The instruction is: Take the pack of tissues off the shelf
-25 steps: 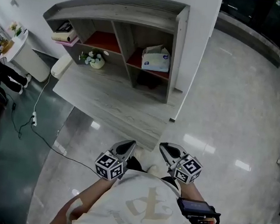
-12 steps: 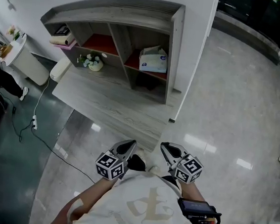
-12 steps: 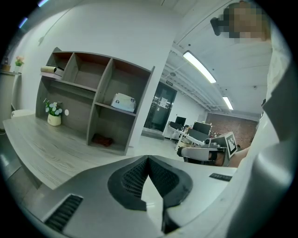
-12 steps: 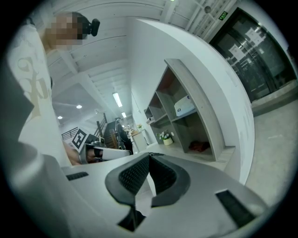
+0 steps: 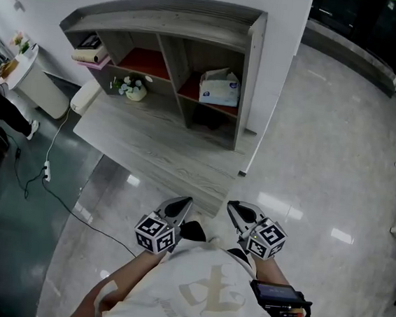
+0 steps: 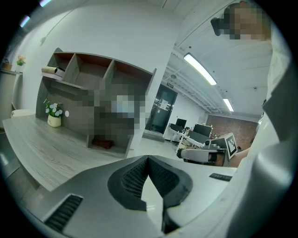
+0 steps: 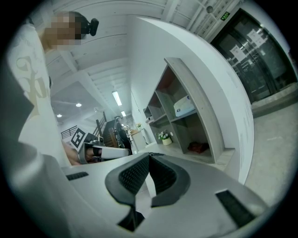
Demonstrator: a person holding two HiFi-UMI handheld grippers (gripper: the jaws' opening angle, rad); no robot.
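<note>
A white and blue pack of tissues (image 5: 220, 88) lies in the right-hand compartment of the grey wooden shelf (image 5: 172, 19), on a red-lined board; it also shows as a white pack of tissues (image 7: 184, 106) in the right gripper view. Both grippers hang close to the person's chest, well short of the shelf. My left gripper (image 5: 182, 205) is shut with nothing in it, and its pads meet at the tips (image 6: 148, 159). My right gripper (image 5: 235, 209) is shut and empty as well, jaws touching in its own view (image 7: 149, 155).
A low wooden platform (image 5: 158, 147) spreads in front of the shelf. A flower vase (image 5: 136, 88) and a paper roll (image 5: 90, 54) sit in the left compartments. A white bin (image 5: 39, 85) and a floor cable (image 5: 49, 167) lie at left. Glossy floor (image 5: 325, 153) stretches right.
The head view has shifted slightly, so the shelf sits a little differently in frame. Both grippers stay in the same place, still shut.
</note>
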